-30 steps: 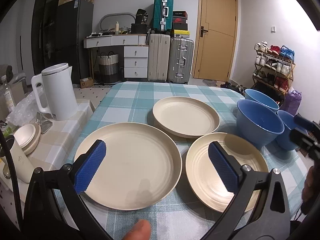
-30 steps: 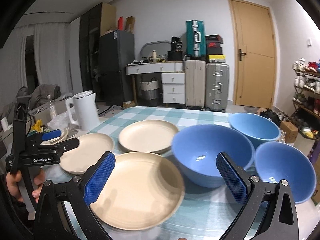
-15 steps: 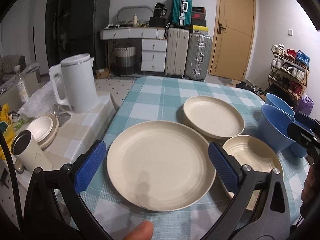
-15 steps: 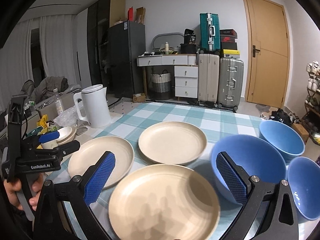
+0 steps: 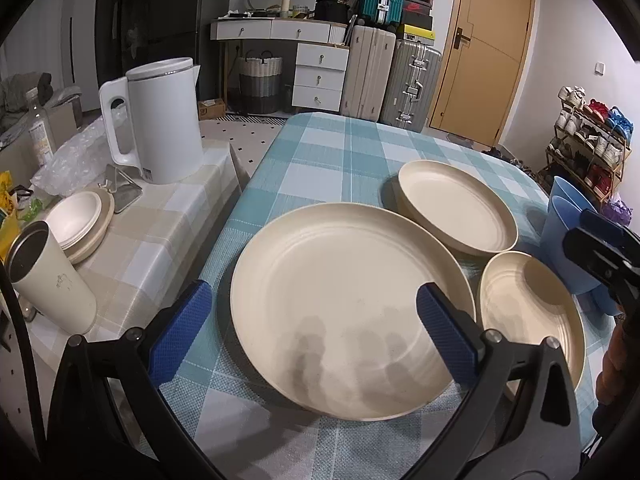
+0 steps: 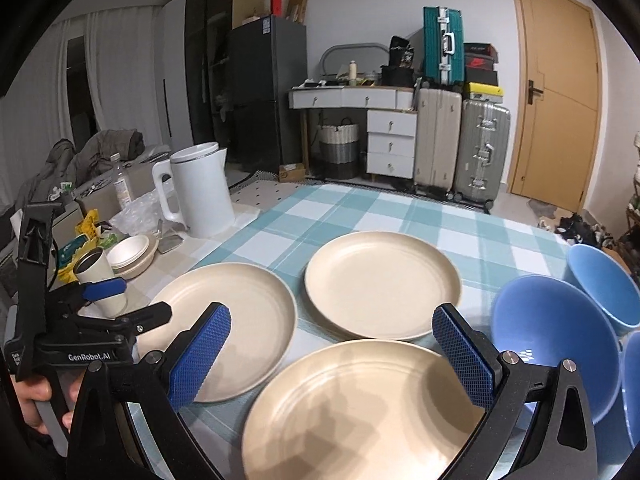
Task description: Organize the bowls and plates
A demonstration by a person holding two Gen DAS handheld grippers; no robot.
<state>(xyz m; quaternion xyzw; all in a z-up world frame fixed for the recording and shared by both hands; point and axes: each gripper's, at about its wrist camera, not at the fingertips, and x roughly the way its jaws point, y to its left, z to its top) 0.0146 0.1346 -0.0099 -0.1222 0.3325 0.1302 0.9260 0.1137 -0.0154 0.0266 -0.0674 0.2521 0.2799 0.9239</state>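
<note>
The left gripper point(image 5: 314, 326) hangs with its fingers spread wide and empty over the near rim of the large cream plate point(image 5: 344, 312), which lies flat between the blue pads on the checked counter point(image 5: 340, 160). A second plate point(image 5: 456, 204) sits at its 2 o'clock. The right gripper point(image 6: 332, 354), fingers likewise parted and holding nothing, frames a third plate point(image 6: 360, 412). Blue bowls point(image 6: 560, 340) crowd together at that plate's 3 o'clock.

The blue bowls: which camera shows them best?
The right wrist view: three blue bowls show with open insides, though the nearest is cut off. The left wrist view catches only slivers behind the right gripper.
</note>
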